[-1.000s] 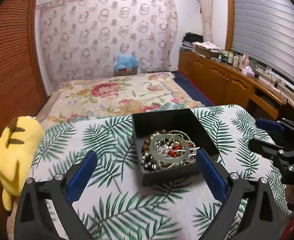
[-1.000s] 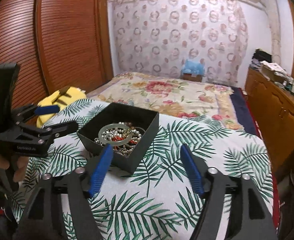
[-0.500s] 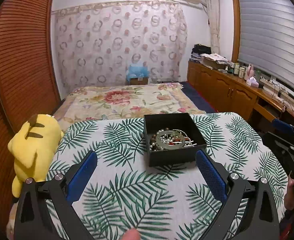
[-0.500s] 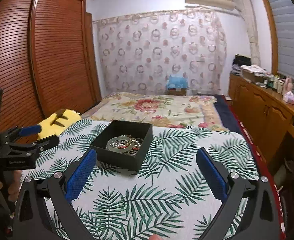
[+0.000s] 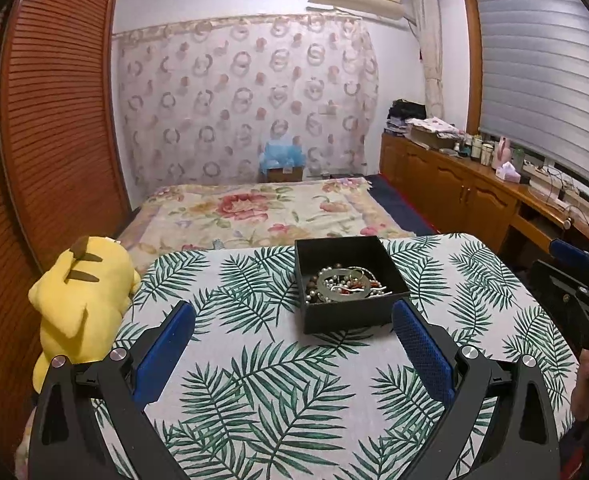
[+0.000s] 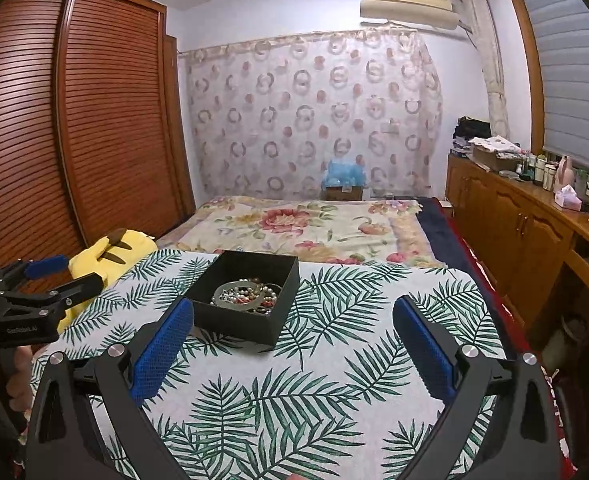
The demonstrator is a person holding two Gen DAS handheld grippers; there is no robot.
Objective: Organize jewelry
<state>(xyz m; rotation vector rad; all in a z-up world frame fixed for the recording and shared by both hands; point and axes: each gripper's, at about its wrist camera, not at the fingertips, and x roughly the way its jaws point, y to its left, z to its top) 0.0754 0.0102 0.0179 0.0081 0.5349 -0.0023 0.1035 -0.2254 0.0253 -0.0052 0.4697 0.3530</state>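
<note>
Jewelry [image 5: 344, 284], a tangle of beads, a pale ring and red pieces, lies heaped in the black box [image 5: 346, 318], which stands toward the far side of the surface [image 5: 254, 380] on its palm-leaf cloth.

Nearest the box on its near side, the left tongs [image 5: 292, 346] stand spread wide with nothing between their blue pads, short of the box and not touching it. The right tongs [image 6: 292, 344] are likewise spread and empty; their left pad sits just before the box's near left corner. Bare leaf-patterned cloth fills the room between both pairs of tongs and the box's front wall, and wide strips of it lie open to the box's left and right.

Behind the box the surface ends at its far edge, close to the box's back wall, and the bed [image 5: 262, 208] with its floral cover begins there.

The left wrist view alone shows the whole yellow plush toy [image 5: 80, 300] against the surface's left edge, well left of the box. The right wrist view shows only part of the toy, behind the left tongs seen from the side with a hand [image 6: 14, 376] beneath them.
</note>
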